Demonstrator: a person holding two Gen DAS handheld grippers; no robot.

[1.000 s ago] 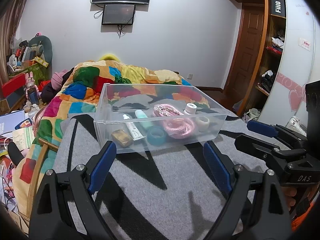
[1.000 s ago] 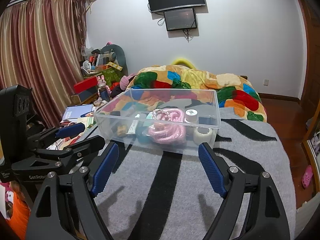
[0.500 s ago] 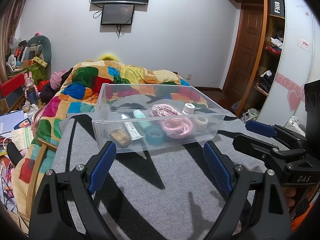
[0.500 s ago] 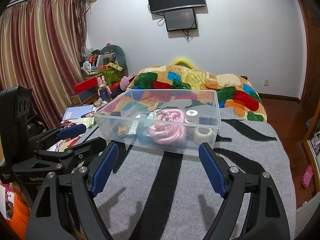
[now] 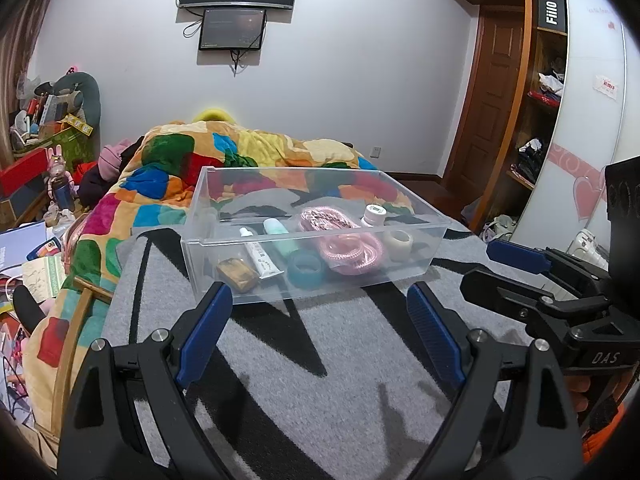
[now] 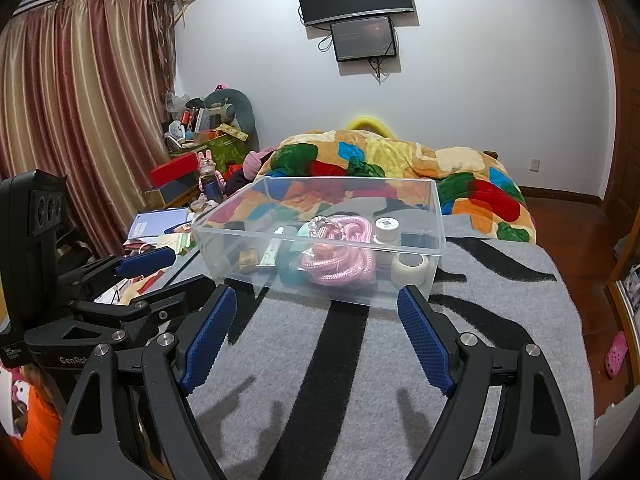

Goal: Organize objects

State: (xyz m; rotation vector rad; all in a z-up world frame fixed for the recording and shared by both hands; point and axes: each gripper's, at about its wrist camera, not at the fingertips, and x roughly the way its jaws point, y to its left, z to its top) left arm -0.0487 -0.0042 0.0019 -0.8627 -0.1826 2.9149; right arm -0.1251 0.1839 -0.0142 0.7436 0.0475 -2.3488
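**Both tongs wide open in front of the filled clear box**

From the left wrist camera we see our left tongs [image 5: 320, 312] spread wide, blue pads far apart, with nothing between them. They hang above a grey blanket with black stripes [image 5: 320, 380]. Just beyond the fingertips sits a clear plastic box [image 5: 256, 298] on that blanket. Inside it, from left to right, lie a small brown block [image 5: 237, 275], a white tube [image 5: 260, 256], a pale green bottle [image 5: 280, 232], a teal ring of tape [image 5: 306, 269], a coil of pink rope [image 5: 348, 244], a white jar [image 5: 374, 215] and a white roll of tape [image 5: 398, 244]. The right tongs [image 5: 508, 264] show at the right edge, beside the box, also open and empty. Behind the box lies a patchwork quilt [image 5: 168, 168].

From the right wrist camera we see our right tongs [image 6: 316, 312] held just as wide, gripping nothing, close to the near wall of the box [image 6: 320, 296]. The pink rope [image 6: 340, 260] fills the middle, the white jar [image 6: 387, 230] stands behind the white roll of tape [image 6: 409, 270], and the white tube [image 6: 272, 252] lies to the left. The left tongs [image 6: 156, 272] sit at the left, fingers apart and empty. Curtains [image 6: 80, 120] hang along the left wall.
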